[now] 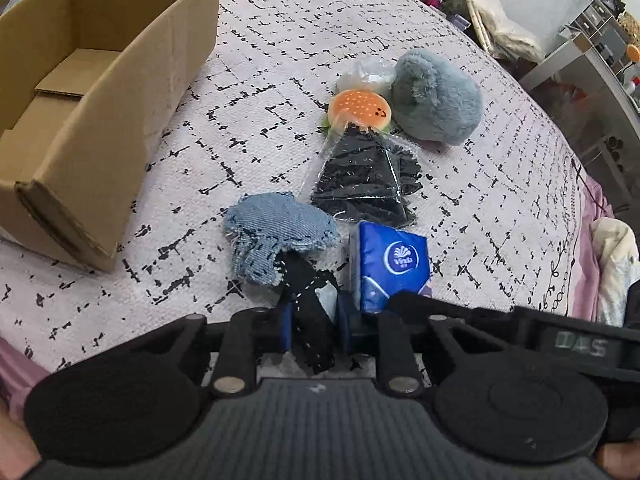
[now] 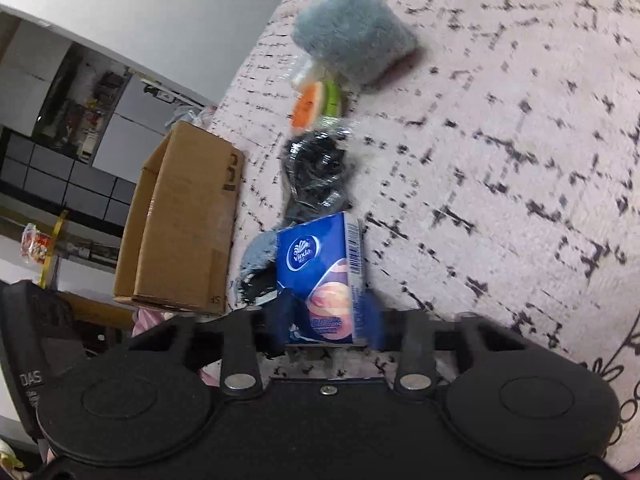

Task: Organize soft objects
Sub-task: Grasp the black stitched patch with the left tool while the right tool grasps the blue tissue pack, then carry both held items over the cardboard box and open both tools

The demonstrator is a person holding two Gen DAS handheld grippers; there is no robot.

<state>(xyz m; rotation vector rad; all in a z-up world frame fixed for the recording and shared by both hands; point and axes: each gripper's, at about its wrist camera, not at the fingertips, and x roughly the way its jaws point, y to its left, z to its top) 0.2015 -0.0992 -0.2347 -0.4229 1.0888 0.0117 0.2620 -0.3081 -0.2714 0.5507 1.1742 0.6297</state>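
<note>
1. The left gripper (image 1: 313, 322) is closed on the black strap of a frayed denim pouch (image 1: 276, 236) lying on the bedspread (image 1: 460, 200).
2. The right gripper (image 2: 328, 324) clamps a blue tissue pack (image 2: 320, 272), just beside the pouch.
3. An open box (image 1: 100, 120) sits left.

Black tongs (image 1: 314, 320), blue pads (image 1: 285, 326), silver screws.

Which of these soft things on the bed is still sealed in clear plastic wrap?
The black fabric bundle, lying between the burger toy and the blue tissue pack. Shiny clear film covers it; the grey plush and denim piece are bare.
</note>
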